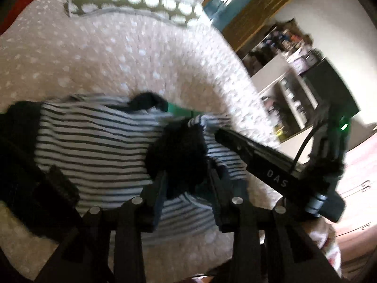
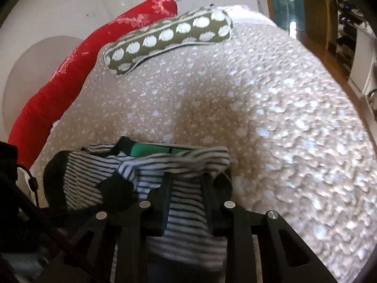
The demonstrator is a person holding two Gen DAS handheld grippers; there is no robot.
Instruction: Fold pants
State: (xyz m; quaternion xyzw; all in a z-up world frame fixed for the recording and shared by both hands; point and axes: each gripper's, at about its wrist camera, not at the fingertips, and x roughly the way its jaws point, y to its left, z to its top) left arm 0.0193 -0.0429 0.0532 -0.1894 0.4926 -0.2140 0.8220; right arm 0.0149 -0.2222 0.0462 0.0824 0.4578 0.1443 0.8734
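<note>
On the bed (image 2: 271, 108), well short of the polka-dot bolster (image 2: 169, 40), we have the striped pants (image 1: 94, 141) bunched and partly lifted. Our left tool (image 1: 186, 184) pinches a dark, fuzzy part of the cloth between its fingers; our right tool (image 2: 186, 188) pinches a striped fold. We judge a fold is being carried over: next both tools should travel together, lay the held edge flat on the layer beneath, then let go. Something green (image 2: 162, 149) shows behind the pants; we cannot tell what. Toward the bolster the spread lies open, with ample room. Beyond the bolster sits a red cushion (image 2: 70, 70), well apart.
</note>
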